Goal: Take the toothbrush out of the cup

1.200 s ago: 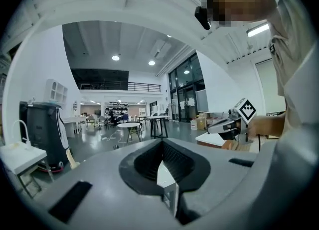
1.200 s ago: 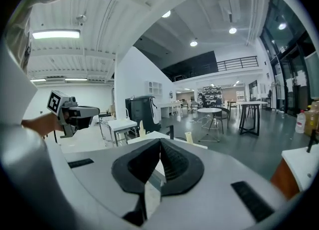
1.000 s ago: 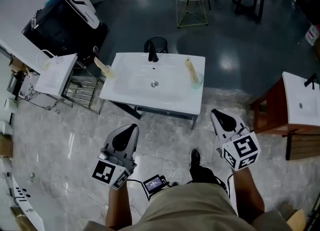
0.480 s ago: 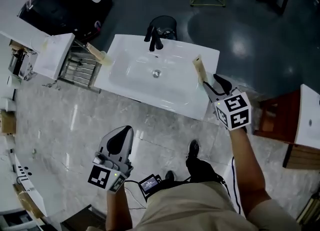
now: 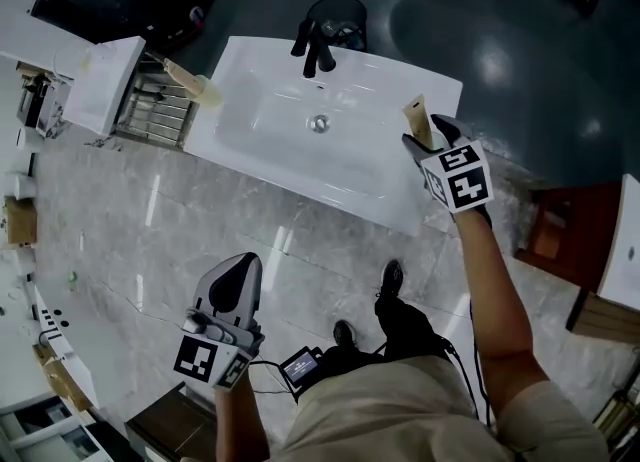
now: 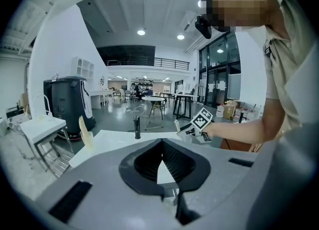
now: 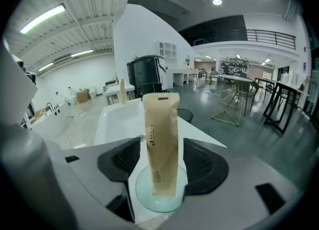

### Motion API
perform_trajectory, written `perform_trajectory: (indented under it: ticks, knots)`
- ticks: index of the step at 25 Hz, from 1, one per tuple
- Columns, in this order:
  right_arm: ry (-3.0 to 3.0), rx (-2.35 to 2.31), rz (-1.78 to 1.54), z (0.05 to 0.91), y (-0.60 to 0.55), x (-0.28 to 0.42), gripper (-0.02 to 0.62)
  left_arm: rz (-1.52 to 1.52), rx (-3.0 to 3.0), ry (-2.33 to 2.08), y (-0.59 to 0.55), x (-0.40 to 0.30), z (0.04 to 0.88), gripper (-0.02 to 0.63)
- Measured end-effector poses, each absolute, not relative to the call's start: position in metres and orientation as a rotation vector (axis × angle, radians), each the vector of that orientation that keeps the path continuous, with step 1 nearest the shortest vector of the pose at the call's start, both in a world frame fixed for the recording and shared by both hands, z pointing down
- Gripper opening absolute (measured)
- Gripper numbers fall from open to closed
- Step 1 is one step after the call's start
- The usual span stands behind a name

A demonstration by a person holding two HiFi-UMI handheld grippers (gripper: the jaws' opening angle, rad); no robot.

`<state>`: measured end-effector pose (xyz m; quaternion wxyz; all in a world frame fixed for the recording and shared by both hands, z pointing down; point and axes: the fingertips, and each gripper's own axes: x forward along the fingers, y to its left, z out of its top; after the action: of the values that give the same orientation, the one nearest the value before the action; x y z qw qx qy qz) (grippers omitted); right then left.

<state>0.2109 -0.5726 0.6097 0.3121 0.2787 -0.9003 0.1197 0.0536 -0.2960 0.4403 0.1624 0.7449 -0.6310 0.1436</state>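
A toothbrush in a tan paper wrapper [image 7: 162,139] stands upright in a clear glass cup [image 7: 160,194] on the right rim of the white sink [image 5: 290,165]. My right gripper [image 7: 162,167] reaches around it, jaws opening, with the wrapper between the pads and a gap on both sides. From the head view the wrapper [image 5: 418,118] sticks up just ahead of the right gripper [image 5: 428,138], which hides the cup. My left gripper [image 5: 237,275] hangs low over the marble floor, well short of the sink, shut and empty. The left gripper view shows its closed jaws [image 6: 162,162].
A black faucet [image 5: 312,45] and drain [image 5: 320,124] sit in the basin. A second cup with a wrapped toothbrush [image 5: 192,84] stands at the sink's left corner. A black bin [image 5: 342,16] is behind, a white stand [image 5: 108,80] left, a wooden cabinet [image 5: 560,235] right.
My right gripper swung forward from beside my leg to the cup at the sink's right edge and its jaws spread apart. My left gripper sank a little lower.
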Motion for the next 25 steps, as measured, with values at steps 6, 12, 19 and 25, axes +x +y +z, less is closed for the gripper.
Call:
perform_trajectory:
  ticks: [6,12,19,25]
  knots:
    - [-2.335,0.754,0.285,0.624,-0.579,0.212,0.166,0.400,2.109,-1.798,-0.297,0.050,0.452,0.006]
    - [-2.369,0.835,0.219,0.607,-0.580,0.215,0.048,0.394,2.129,-1.791,-0.298,0.049,0.451,0.006]
    - [-2.445,0.945,0.155,0.557,-0.572,0.223,0.040,0.370,2.167,-1.805,-0.289,0.047,0.431,0.006]
    - [-2.594,1.034,0.061,0.460,-0.544,0.234,0.035,0.337,2.221,-1.853,-0.280,0.047,0.392,0.006]
